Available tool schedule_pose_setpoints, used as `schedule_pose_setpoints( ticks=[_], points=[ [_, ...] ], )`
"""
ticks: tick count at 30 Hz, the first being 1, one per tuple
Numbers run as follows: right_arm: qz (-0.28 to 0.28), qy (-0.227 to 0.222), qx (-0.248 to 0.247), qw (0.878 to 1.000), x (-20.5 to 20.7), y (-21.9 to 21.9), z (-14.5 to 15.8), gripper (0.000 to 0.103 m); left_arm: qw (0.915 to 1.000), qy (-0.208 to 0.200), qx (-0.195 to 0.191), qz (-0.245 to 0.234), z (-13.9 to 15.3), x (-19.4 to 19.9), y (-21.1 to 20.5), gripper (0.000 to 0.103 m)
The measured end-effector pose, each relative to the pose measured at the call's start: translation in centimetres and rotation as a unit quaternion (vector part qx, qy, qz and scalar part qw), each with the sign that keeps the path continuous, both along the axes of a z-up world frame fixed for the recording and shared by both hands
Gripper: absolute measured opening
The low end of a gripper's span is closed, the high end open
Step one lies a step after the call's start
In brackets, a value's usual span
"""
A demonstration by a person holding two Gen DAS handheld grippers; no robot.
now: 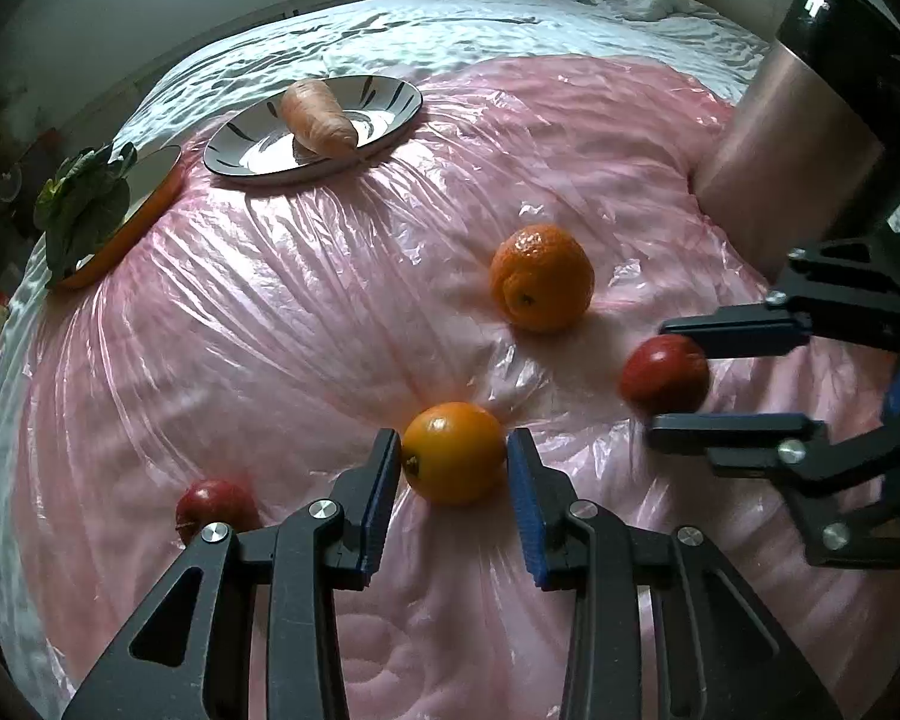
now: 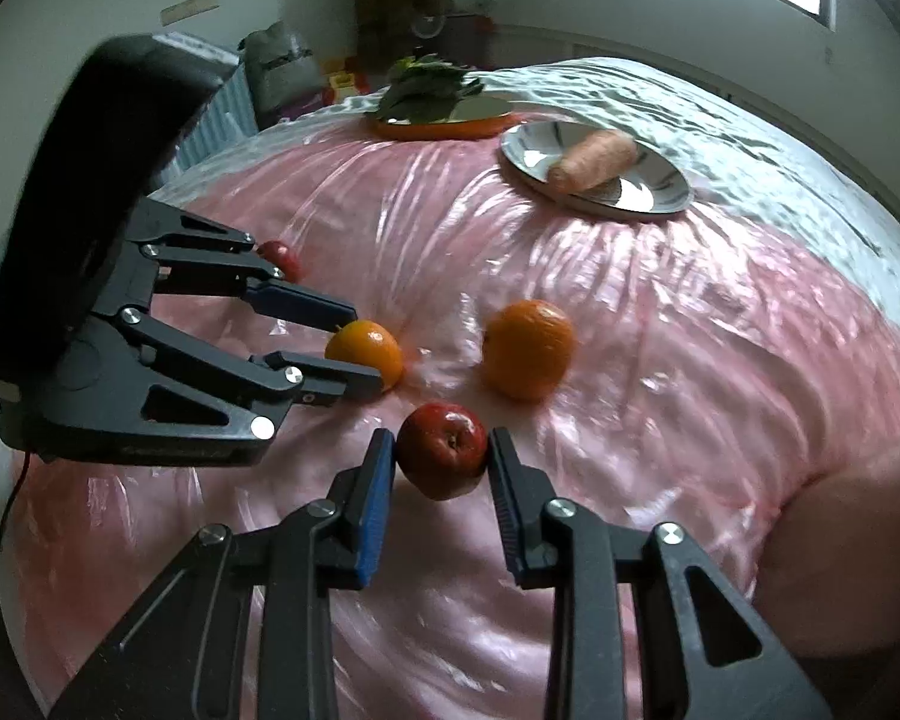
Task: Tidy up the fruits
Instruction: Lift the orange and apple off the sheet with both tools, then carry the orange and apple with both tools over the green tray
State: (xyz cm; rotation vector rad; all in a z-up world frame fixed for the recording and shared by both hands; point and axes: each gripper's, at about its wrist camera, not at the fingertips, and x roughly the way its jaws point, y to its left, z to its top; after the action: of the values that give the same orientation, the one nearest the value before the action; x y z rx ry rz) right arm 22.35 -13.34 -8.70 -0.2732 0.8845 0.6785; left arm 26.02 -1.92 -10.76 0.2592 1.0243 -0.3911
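Observation:
A smooth orange (image 1: 453, 453) lies on the pink plastic-covered quilt (image 1: 270, 330), and my left gripper (image 1: 453, 462) is shut on it, one blue pad against each side. In the right wrist view the same orange (image 2: 366, 348) sits between the left gripper's (image 2: 360, 351) fingertips. Just right of it, my right gripper (image 2: 441, 456) is shut on a red apple (image 2: 442, 450); from the left wrist view this apple (image 1: 665, 378) is pinched by the right gripper (image 1: 660, 381), which reaches in from the right. A wrinkled orange (image 1: 541, 277) (image 2: 528, 357) rests free behind both.
A second red apple (image 1: 216, 507) (image 2: 281, 257) lies left of my left gripper. Further back, a grey plate (image 1: 240, 162) (image 2: 648, 192) holds a carrot (image 1: 318, 117) (image 2: 594, 161). An orange plate (image 1: 150, 210) (image 2: 450, 129) bears leafy greens (image 1: 84, 210) (image 2: 426, 90). White bedding (image 1: 510, 18) surrounds the quilt.

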Motion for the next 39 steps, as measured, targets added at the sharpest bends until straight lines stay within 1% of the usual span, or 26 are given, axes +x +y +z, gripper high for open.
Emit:
schedule_pose_setpoints(
  ticks=[3, 5, 7, 10, 18, 29, 32, 39],
  points=[
    [-0.014, 0.002, 0.01, 1.0, -0.5, -0.7, 0.3, 0.037, 0.9999, 0.007, -0.004, 0.006, -0.3, 0.4, -0.2, 0.033],
    [-0.021, 0.004, 0.015, 1.0, -0.9, -1.0, 0.5, 0.037, 0.9999, 0.015, 0.002, 0.007, -0.9, 0.6, -0.7, 0.033],
    [-0.025, 0.002, 0.017, 1.0, -1.4, -1.2, 0.6, 0.037, 0.9998, 0.009, 0.012, 0.011, -1.3, 0.5, -1.0, 0.033],
    [-0.032, 0.002, 0.025, 0.999, -2.1, -1.8, 0.9, 0.037, 0.9994, 0.005, -0.01, 0.033, -1.1, 0.5, -0.3, 0.033],
    [-0.055, 0.006, 0.03, 0.998, -3.8, -2.9, 1.0, 0.037, 0.9981, -0.007, -0.033, 0.052, -0.8, 0.2, 0.5, 0.032],
    [-0.084, -0.002, 0.045, 0.995, -5.3, -3.3, 1.7, 0.037, 0.9943, -0.056, -0.052, 0.074, 1.7, -2.0, 1.9, 0.032],
    [-0.09, -0.001, 0.046, 0.995, -5.7, -3.3, 1.8, 0.037, 0.993, -0.061, -0.064, 0.079, 2.6, -2.6, 2.3, 0.032],
    [-0.098, 0.001, 0.05, 0.994, -7.3, -3.6, 2.1, 0.037, 0.9912, -0.072, -0.068, 0.087, 3.9, -4.0, 2.7, 0.032]
  ],
)
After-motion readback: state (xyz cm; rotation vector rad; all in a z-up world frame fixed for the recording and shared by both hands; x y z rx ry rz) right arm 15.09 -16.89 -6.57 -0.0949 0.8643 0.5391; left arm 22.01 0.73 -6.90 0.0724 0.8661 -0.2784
